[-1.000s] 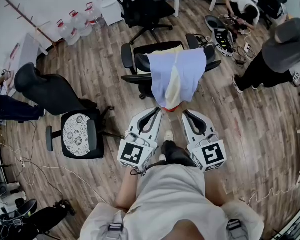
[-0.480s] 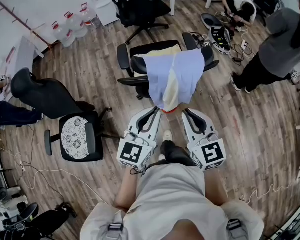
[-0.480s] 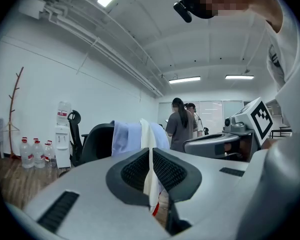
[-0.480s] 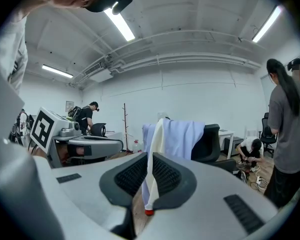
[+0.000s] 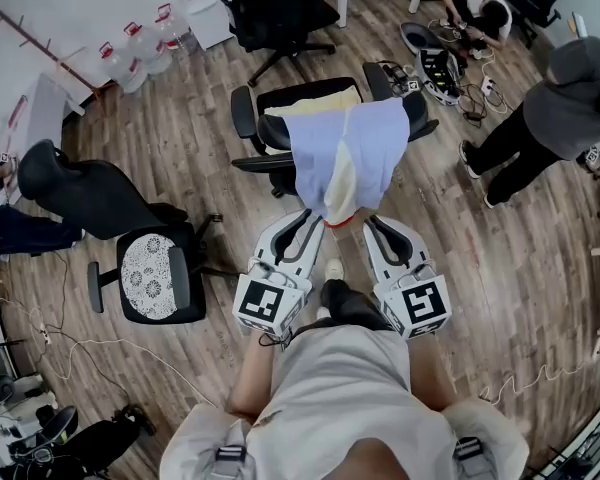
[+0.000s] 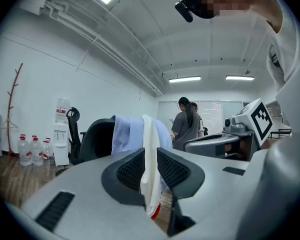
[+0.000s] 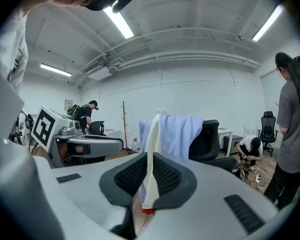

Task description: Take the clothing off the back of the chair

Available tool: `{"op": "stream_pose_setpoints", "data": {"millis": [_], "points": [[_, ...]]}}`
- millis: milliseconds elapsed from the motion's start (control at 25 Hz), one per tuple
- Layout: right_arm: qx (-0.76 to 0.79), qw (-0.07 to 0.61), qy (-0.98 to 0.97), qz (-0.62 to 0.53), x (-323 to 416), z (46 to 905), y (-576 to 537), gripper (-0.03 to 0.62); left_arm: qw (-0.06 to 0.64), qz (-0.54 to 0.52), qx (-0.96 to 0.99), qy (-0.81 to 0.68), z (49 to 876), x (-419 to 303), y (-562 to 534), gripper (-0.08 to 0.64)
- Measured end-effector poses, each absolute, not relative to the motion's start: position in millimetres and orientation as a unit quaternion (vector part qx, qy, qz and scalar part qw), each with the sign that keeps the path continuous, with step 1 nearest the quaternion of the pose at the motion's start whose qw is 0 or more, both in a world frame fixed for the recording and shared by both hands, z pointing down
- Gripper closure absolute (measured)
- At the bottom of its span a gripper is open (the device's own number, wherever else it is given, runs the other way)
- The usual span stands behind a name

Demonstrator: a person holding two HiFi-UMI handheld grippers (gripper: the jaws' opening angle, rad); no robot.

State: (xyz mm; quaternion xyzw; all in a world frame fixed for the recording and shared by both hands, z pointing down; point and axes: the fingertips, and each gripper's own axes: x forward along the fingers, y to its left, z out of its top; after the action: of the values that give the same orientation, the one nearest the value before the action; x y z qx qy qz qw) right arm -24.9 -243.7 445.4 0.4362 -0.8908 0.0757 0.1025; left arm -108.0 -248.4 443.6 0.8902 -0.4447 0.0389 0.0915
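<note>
**Clothing** [image 5: 345, 153]: a pale blue garment with a cream inner edge and a red trim at its lowest tip. It is draped over the backrest of a black office chair [image 5: 277, 128] and hangs down the side that faces the person.

**Left gripper** [image 5: 307, 218]: level with the garment's lower tip and just beside it. Its jaws stand slightly apart and have just been opening. The cream edge shows in the gap, and neither pad presses on it.

**Right gripper** [image 5: 371, 226]: on the other side of the hanging tip. Its jaws are closed to a slit, with the cream edge in line with it. Whether the pads touch the cloth cannot be told.

**Surroundings:** a wooden floor [image 5: 510, 268], a second black chair with a patterned seat [image 5: 160, 268], water bottles [image 5: 140, 48], and a standing person in grey [image 5: 570, 98].
</note>
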Motion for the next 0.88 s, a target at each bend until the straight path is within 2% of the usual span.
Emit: {"op": "stream_pose_setpoints", "data": {"millis": [320, 440, 520, 880], "points": [[0.437, 0.108, -0.889, 0.079, -23.6, 452.8, -247.9, 0.558, 0.095, 0.045, 0.888, -0.448, 451.5, -109.7, -255.4, 0.462], [0.439, 0.112, -0.888, 0.078, -22.7, 454.4, -249.5, 0.535, 0.097, 0.048, 0.887, -0.449, 453.9, -109.7, -257.4, 0.452], [0.442, 0.115, -0.886, 0.080, -21.2, 455.8, -251.0, 0.486, 0.098, 0.050, 0.887, -0.449, 455.2, -110.0, -259.4, 0.443], [0.447, 0.123, -0.882, 0.086, -17.3, 465.9, -259.3, 0.453, 0.106, 0.055, 0.884, -0.452, 465.3, -110.9, -269.7, 0.419]]}}
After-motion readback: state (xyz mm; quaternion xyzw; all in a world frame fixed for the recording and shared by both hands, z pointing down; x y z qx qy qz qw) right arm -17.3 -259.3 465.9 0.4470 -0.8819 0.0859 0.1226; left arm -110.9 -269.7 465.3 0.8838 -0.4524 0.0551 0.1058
